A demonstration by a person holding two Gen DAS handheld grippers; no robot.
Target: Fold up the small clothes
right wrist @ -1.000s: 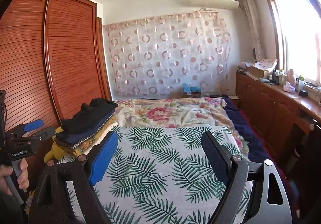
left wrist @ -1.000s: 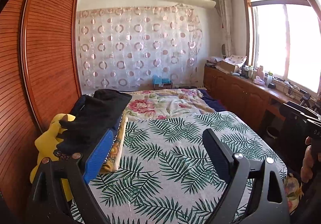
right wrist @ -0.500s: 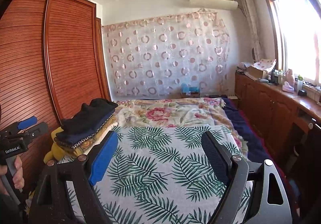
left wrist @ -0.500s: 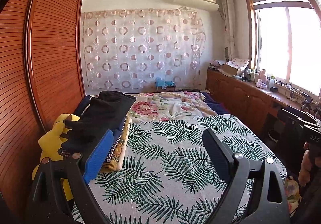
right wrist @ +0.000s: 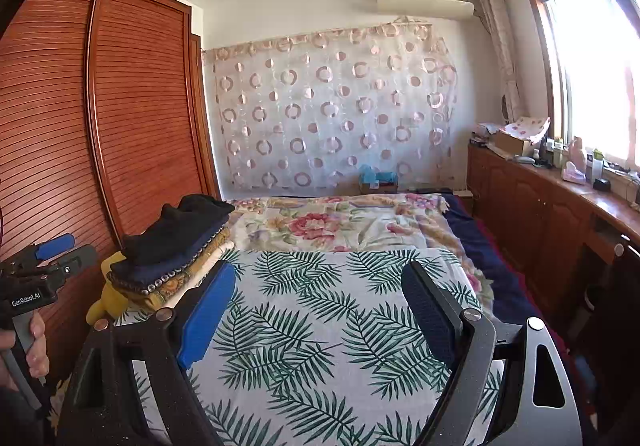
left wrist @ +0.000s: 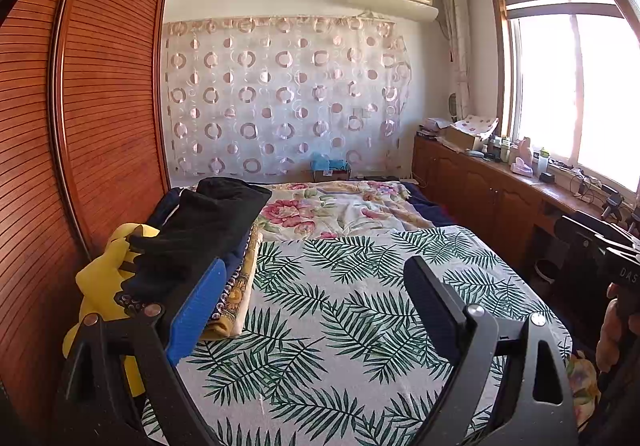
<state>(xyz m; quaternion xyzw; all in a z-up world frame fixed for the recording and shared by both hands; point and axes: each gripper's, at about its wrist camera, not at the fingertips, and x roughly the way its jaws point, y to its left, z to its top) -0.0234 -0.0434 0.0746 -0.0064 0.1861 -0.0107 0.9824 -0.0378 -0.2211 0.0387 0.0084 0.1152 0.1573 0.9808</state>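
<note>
A stack of folded clothes (left wrist: 200,222) (right wrist: 176,246), black on top, dark blue and patterned yellow beneath, sits at the left edge of the bed. The palm-leaf sheet (left wrist: 340,306) (right wrist: 320,306) in front of both grippers carries no garment. My left gripper (left wrist: 316,306) hovers open over the sheet, its blue pad just right of the stack, nothing between its fingers. My right gripper (right wrist: 320,310) stands open and empty over the same sheet, further right. In the right wrist view the left gripper (right wrist: 68,254) shows at the far left, held by a hand (right wrist: 32,338).
A yellow soft thing (left wrist: 100,274) lies wedged between the stack and the wooden wardrobe (left wrist: 100,126). A floral quilt (left wrist: 332,206) covers the bed's far half. Wooden cabinets (right wrist: 540,214) with clutter run under the window at right. A hand (left wrist: 616,326) shows at the right edge.
Almost nothing differs; the views have shifted only slightly. Both grippers stay open and empty.
</note>
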